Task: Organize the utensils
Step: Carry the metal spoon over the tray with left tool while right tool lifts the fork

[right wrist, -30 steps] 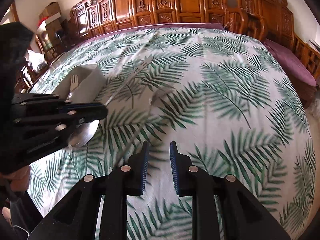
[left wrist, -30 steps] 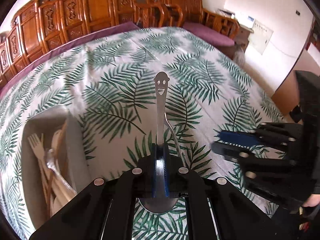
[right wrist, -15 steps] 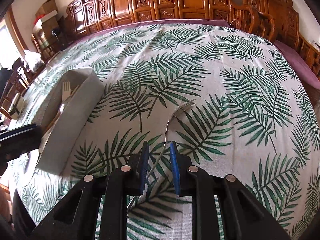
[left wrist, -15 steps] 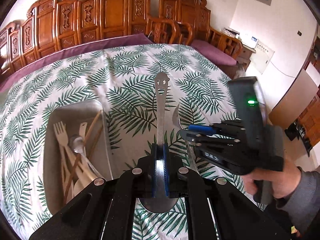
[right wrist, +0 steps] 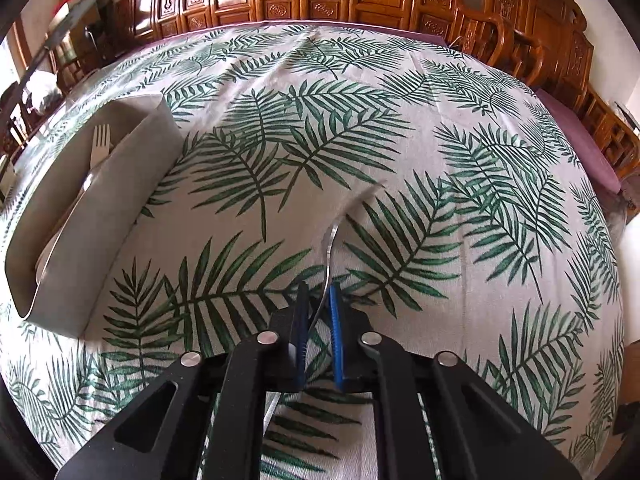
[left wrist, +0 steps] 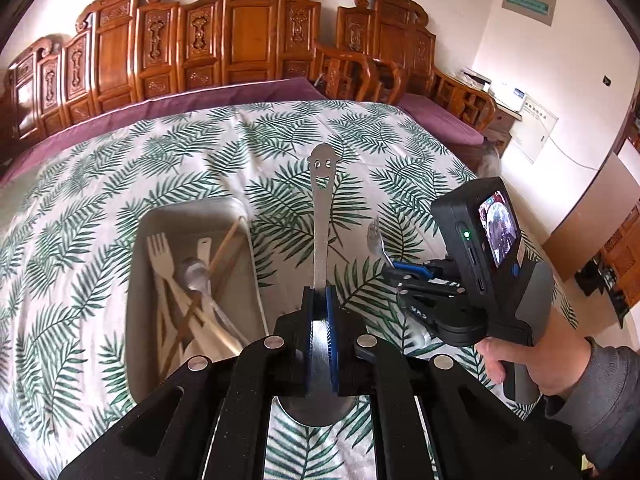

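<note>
The metal spoon (left wrist: pixel 321 220) with the smiling face cut into its handle end sits clamped in my left tongs (left wrist: pixel 320 300), pads pressed tight on its neck, handle pointing away from me and the bowl tucked under the fingers, held above the leaf-print tablecloth (left wrist: pixel 120 168). Just left of it lies the grey tray (left wrist: pixel 256 280), holding a pale fork (left wrist: pixel 160 252), a steel spoon (left wrist: pixel 196 276) and wooden chopsticks (left wrist: pixel 224 244) crossed over each other. My right tongs (right wrist: pixel 318 300) straddle the handle of the metal fork (right wrist: pixel 334 236) lying on the cloth, tines pointing away; the pads stand a little apart on either side of it, and I cannot tell whether they touch it. Carved wooden chairs (left wrist: pixel 248 32) line the far edge of the table.
</note>
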Action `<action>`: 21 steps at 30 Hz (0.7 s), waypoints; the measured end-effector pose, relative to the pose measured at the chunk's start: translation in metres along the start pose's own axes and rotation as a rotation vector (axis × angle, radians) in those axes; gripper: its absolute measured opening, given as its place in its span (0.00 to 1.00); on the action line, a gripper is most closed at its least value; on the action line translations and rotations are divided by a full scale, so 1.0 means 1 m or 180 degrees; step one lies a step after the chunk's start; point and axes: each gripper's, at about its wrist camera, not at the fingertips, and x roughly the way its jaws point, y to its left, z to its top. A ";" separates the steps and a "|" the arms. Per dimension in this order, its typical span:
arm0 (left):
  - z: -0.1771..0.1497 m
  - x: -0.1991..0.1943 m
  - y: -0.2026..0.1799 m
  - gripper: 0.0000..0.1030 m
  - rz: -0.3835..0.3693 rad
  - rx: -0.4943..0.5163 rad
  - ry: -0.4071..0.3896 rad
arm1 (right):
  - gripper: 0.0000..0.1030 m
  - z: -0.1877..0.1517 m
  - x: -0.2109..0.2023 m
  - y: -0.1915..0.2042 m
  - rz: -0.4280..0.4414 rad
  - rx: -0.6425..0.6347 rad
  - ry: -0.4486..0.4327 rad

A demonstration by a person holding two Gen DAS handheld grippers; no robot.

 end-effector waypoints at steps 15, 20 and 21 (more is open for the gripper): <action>-0.005 -0.040 0.010 0.05 0.0225 -0.0111 -0.0106 | 0.03 -0.011 -0.083 0.011 0.0127 -0.0053 -0.0348; -0.002 -0.037 0.022 0.05 0.0279 -0.0182 -0.0105 | 0.03 -0.007 -0.106 0.023 0.0202 -0.0128 -0.0477; -0.002 -0.036 0.024 0.05 0.0285 -0.0201 -0.0098 | 0.03 -0.006 -0.109 0.025 0.0220 -0.0138 -0.0494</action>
